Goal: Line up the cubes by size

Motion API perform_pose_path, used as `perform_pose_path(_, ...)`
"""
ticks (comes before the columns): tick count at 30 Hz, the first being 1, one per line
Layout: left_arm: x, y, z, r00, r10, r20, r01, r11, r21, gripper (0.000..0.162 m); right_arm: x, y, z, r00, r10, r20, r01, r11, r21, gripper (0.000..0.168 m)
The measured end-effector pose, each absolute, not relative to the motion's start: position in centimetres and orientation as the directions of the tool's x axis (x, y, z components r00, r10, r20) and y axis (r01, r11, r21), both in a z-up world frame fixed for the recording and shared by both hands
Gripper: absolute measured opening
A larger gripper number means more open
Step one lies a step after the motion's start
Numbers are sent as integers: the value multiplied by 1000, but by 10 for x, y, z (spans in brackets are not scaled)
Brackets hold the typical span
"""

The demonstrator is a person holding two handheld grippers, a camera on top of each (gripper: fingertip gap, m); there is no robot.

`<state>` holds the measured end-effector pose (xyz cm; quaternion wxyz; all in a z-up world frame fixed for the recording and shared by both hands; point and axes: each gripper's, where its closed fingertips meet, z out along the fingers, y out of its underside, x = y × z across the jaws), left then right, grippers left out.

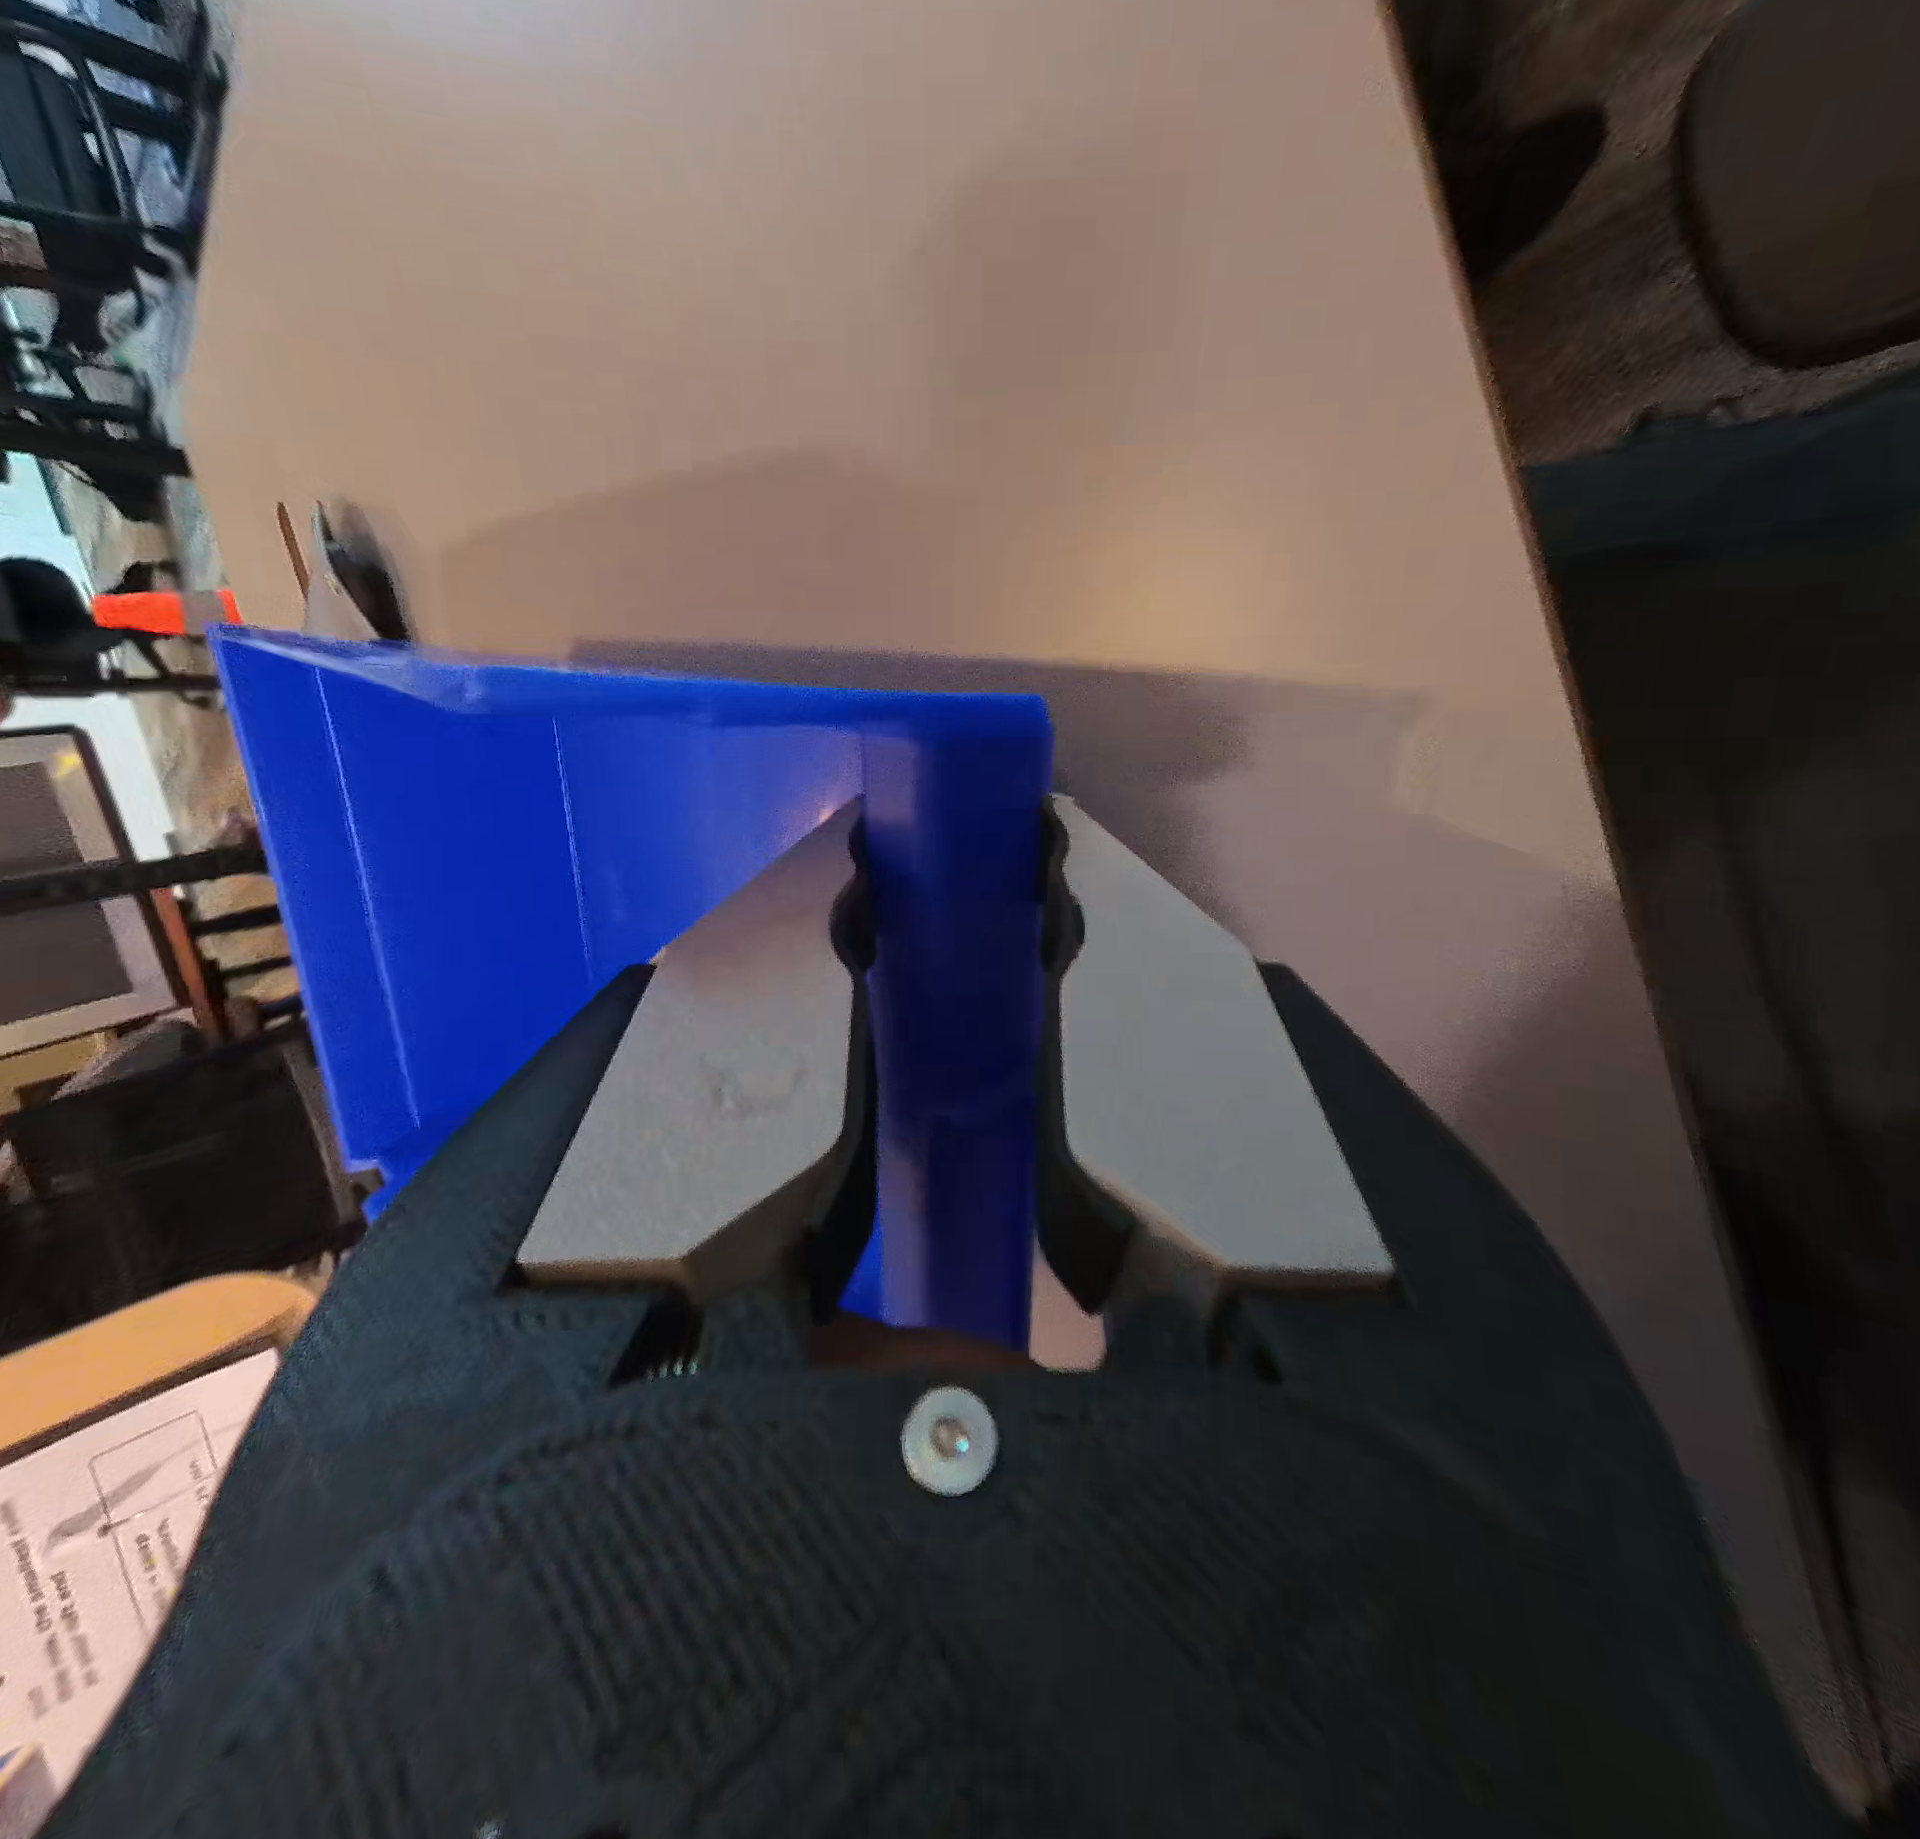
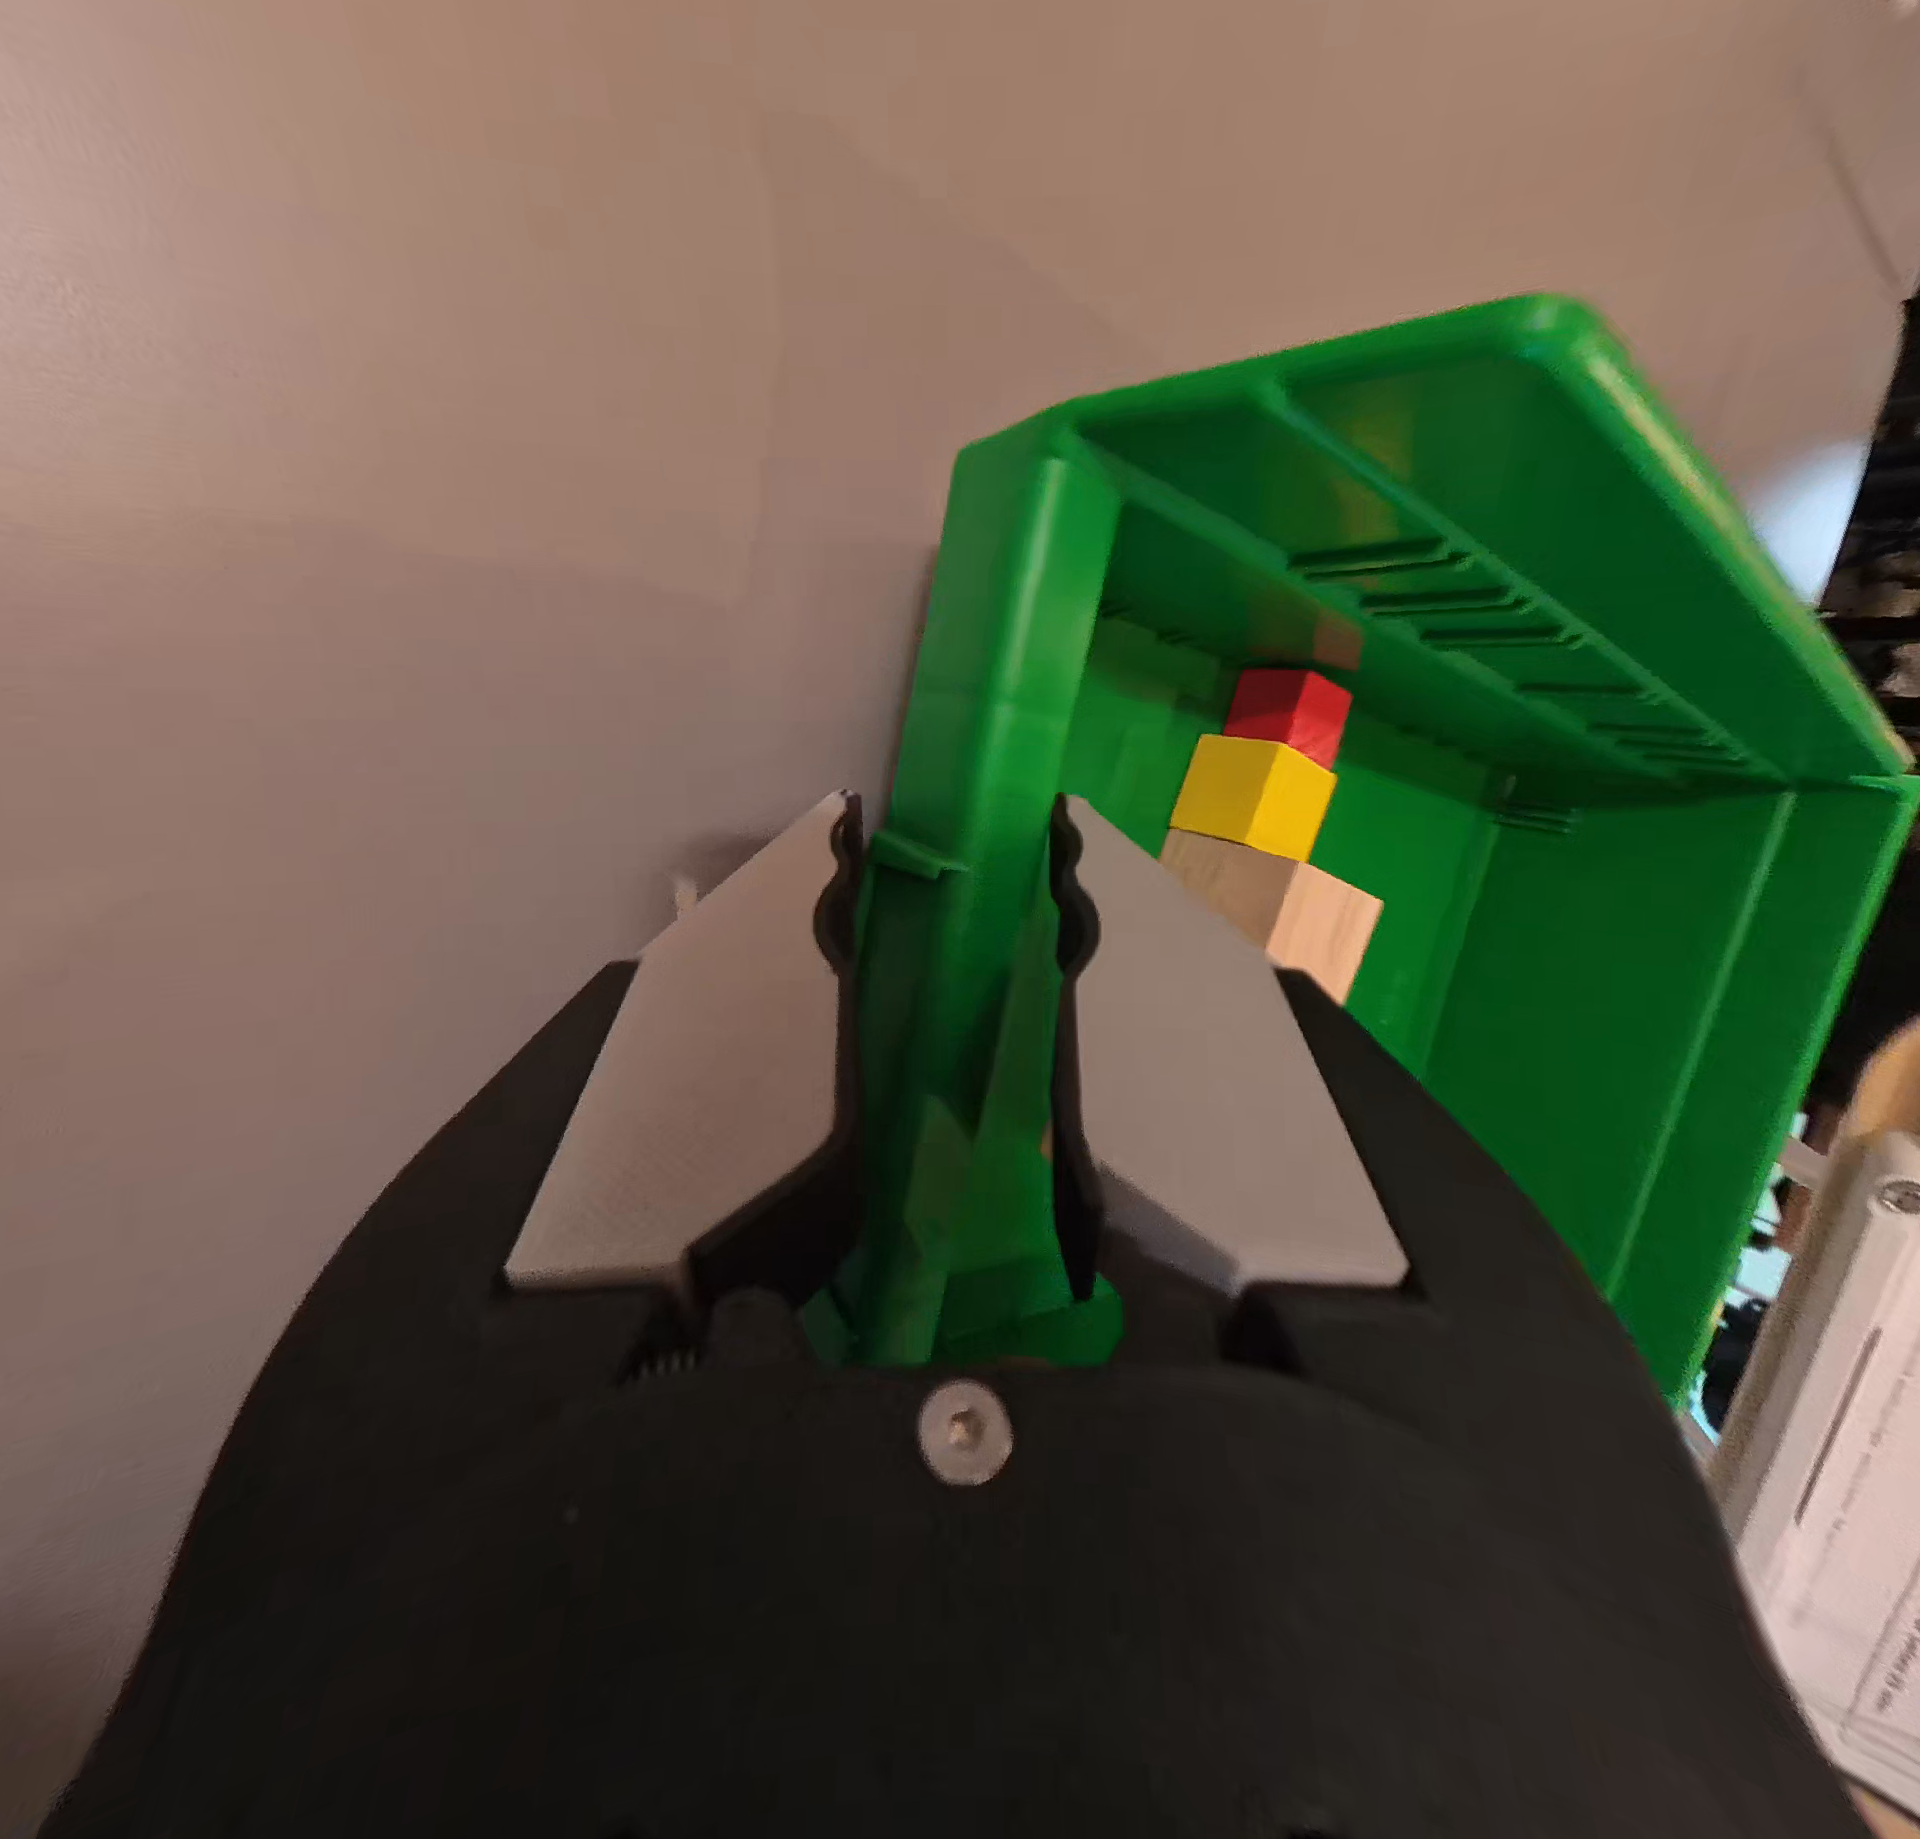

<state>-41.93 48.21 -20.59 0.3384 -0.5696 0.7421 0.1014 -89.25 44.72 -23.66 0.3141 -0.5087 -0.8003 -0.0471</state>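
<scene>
You have three cubes in view, all seen from the right wrist camera, all inside the green bin [image 2: 1621,1010]. The plain wooden cube [image 2: 1309,916] is the largest and sits nearest you, partly hidden behind a finger. The yellow cube [image 2: 1252,792] is smaller and touches the wooden one on its far side. The red cube [image 2: 1288,714] is the smallest and farthest, touching the yellow one. They run in one straight row, shrinking with distance, each turned slightly so that a corner edge faces you.
</scene>
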Motion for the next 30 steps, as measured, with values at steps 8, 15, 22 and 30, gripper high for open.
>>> perform_pose_path(8,-433,478,-141,90,-724,-684,-891,248,-380,55,-892,432,-171,-104,821,561,726,448,-522,35)
perform_pose_path(15,-529,388,-3,388,-649,-654,-610,352,-710,38,-810,459,-132,56,908,416,721,252,-646,48)
perform_pose_path(22,-669,357,-22,561,-569,-601,-587,238,-774,40,-667,478,-116,220,961,166,669,-25,-743,57)
perform_pose_path(30,-788,451,-197,541,-612,-577,-822,-242,-515,54,-532,481,-206,294,947,128,848,-197,-492,66)
